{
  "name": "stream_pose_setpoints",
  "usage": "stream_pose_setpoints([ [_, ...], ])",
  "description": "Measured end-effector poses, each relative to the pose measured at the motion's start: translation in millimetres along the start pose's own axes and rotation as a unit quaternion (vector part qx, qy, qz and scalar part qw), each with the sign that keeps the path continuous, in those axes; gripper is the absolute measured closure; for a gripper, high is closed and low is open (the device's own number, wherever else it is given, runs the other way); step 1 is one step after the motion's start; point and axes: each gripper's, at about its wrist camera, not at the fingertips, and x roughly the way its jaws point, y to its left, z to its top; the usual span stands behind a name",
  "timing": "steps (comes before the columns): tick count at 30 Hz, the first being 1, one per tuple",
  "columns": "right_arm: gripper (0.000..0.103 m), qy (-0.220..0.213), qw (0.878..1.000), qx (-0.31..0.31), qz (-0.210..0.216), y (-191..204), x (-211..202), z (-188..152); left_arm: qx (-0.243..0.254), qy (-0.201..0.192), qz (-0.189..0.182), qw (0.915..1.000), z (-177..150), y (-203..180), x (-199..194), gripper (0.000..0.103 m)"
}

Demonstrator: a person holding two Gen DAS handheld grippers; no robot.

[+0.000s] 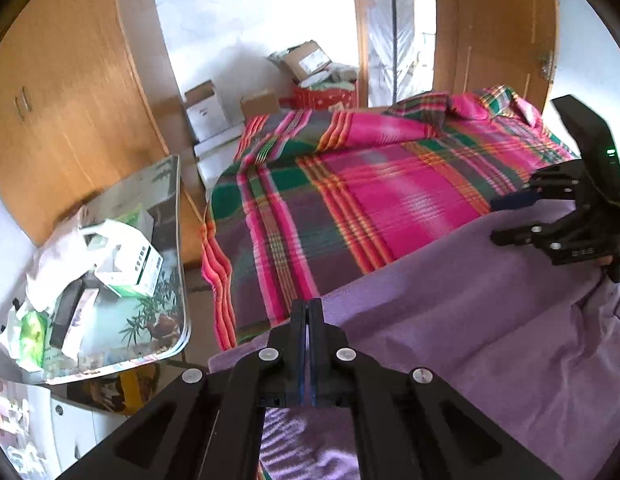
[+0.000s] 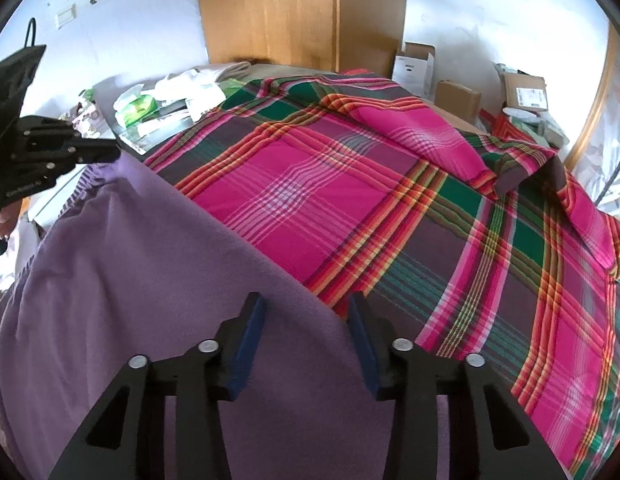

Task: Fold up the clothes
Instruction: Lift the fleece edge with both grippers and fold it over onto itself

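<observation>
Purple garment (image 2: pixel 158 280) lies spread across the plaid bed (image 2: pixel 389 200) — no finished fold visible. Left gripper (image 1: pixel 308 312) jaws pinched on its edge; right gripper (image 2: pixel 306 320) jaws apart — empty above it.

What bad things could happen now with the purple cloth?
1. The right gripper is open over the purple cloth, holding nothing. Only the left gripper looks shut at the cloth's edge, so that side may get dragged crooked.
2. The cloth lies on the checked bedsheet. Closing low could pinch both layers.
3. The cluttered glass table stands close by the left gripper; a wide swing might hit it.
</observation>
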Motion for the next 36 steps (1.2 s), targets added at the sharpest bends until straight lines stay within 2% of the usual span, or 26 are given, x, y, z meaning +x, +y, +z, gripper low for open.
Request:
stream_pose_setpoints([
  [4,0.09,-0.01,1.0,-0.012,-0.007,8,-7,-2,0.0,-0.007,0.003,1.0,-3,-2,-9,0.102],
  [7,0.097,-0.022,0.999,-0.025,-0.022,15,-16,-4,-0.004,0.001,0.008,1.0,-5,-2,-7,0.102],
  [15,0.098,-0.056,0.995,-0.055,-0.058,37,-44,-9,-0.013,-0.009,0.023,0.9996,-7,-6,-15,0.102],
  [21,0.098,-0.084,0.992,-0.062,-0.073,56,-75,-12,-0.013,-0.034,0.045,0.9983,-8,-12,-40,0.102],
  [27,0.098,-0.105,0.988,-0.065,-0.093,75,-103,-17,-0.016,-0.057,0.05,0.997,-11,-17,-66,0.102],
  [36,0.098,-0.131,0.983,-0.071,-0.107,111,-145,-39,-0.023,-0.087,0.062,0.994,-33,-32,-113,0.102],
])
